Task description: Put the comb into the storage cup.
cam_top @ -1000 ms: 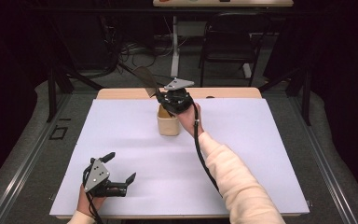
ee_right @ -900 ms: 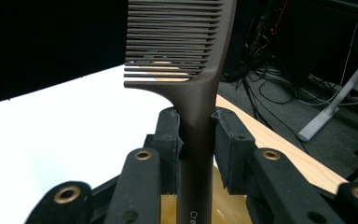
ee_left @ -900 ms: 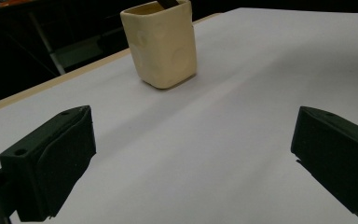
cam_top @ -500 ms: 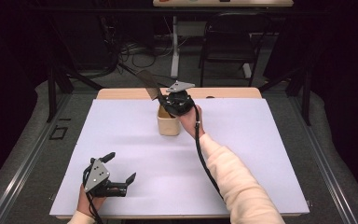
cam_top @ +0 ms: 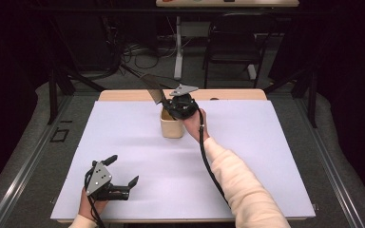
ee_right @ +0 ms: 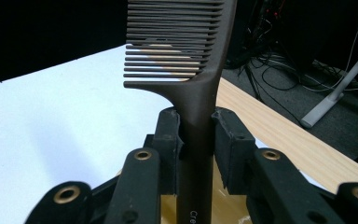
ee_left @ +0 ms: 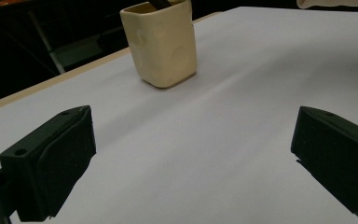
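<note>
I see the tabletop under a white sheet, with a strip of bare wood showing along its far edge. Near the far middle stands a cream cup, upright; from the left gripper view it sits well ahead of my left tongs, with something dark poking out of its top. My right tongs hover just over the cup's mouth, clamped on the handle of a dark brown comb; the comb's toothed end slants up and away toward the far-left. Low on the handle I can read only the letters "Cre"; the rest is cut off. My left tongs rest at the near-left of the sheet, jaws spread wide with nothing between them.
</note>
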Demonstrator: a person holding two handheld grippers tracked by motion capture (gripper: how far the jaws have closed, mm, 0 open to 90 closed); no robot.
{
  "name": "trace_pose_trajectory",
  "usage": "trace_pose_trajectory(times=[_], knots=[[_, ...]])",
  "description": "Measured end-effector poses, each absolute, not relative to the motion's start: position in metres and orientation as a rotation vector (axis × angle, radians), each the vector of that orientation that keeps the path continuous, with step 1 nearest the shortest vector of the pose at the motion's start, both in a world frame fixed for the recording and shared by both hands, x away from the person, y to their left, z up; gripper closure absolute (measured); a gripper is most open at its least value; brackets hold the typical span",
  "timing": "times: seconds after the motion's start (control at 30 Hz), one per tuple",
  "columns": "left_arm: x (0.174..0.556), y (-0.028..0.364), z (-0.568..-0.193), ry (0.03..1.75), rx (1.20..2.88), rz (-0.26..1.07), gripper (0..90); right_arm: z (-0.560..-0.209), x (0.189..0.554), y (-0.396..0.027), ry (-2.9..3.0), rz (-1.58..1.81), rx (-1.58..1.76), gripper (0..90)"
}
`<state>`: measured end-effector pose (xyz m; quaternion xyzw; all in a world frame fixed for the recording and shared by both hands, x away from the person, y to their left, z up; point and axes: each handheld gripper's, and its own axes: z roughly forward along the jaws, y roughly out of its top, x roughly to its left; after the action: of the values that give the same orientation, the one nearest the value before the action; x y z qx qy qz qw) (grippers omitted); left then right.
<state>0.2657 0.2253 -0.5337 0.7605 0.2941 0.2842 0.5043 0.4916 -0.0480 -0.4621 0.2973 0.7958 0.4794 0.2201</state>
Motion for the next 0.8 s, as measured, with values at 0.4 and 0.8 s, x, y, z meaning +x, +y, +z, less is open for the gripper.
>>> trace_pose_trajectory(times=[0.4,0.8], knots=[[0.2656,0.2253,-0.5337,0.709,1.836,0.686,0.0,-0.4680,0.4924,-0.0470,2.222,1.312,0.830,71.7],[0.2657,0.2253,-0.5337,0.707,1.836,0.684,0.0,-0.4727,0.4929,-0.0458,2.251,1.281,0.828,71.8]])
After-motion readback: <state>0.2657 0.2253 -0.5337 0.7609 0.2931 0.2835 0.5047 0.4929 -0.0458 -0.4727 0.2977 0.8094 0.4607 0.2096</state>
